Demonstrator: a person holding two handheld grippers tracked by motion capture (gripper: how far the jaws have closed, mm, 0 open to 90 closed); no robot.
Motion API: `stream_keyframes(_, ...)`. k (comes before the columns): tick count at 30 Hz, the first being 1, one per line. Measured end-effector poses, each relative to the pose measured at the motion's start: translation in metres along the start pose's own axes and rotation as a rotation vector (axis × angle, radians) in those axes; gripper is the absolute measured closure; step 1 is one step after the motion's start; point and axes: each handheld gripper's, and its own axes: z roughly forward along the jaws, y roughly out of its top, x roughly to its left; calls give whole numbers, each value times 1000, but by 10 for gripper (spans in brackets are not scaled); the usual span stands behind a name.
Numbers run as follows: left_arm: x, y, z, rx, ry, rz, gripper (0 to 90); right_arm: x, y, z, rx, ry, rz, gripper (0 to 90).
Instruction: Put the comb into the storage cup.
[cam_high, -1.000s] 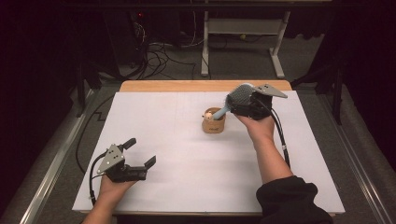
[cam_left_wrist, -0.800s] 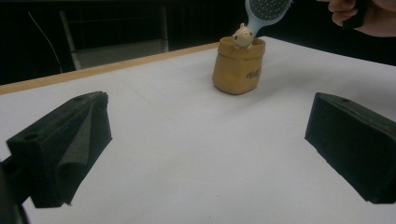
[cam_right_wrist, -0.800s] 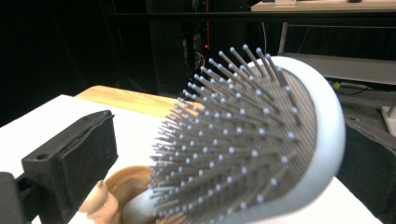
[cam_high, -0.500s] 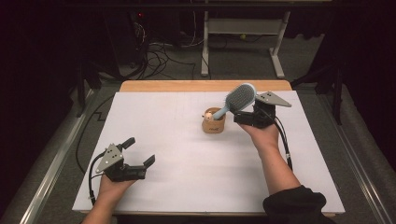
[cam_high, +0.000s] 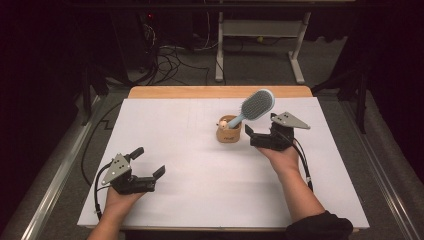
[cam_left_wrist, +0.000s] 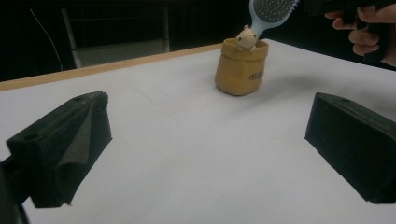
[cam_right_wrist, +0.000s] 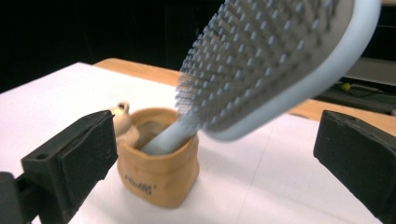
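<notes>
Both grippers have their jaws spread wide and hold nothing. On the tabletop, the right gripper (cam_high: 260, 134) sits just beside a small tan pouch (cam_high: 229, 131), on its right, toward the far edge. A light blue hairbrush (cam_high: 255, 106) stands in the pouch handle down, its bristled head leaning out over the right gripper. A little animal figure (cam_left_wrist: 245, 36) peeks from the pouch rim. The left gripper (cam_high: 148, 163) rests near the near left corner, well apart from the pouch.
</notes>
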Motion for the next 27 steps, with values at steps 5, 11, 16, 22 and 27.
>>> stream_keyframes(5,1,0,-1,2,4,-3,15,2,-14,-6,11,1,-6,3)
stream_keyframes(11,3,1,-3,-2,11,-8,15,2,-31,-19,11,4,-3,3)
stream_keyframes(16,5,1,-7,-6,16,-12,15,4,-43,-33,-3,9,-19,3)
stream_keyframes(22,6,2,-8,-8,14,-11,14,8,-56,-52,-14,18,-20,4)
stream_keyframes(27,4,2,-10,-6,8,-1,14,9,-67,-73,-34,36,-20,3)
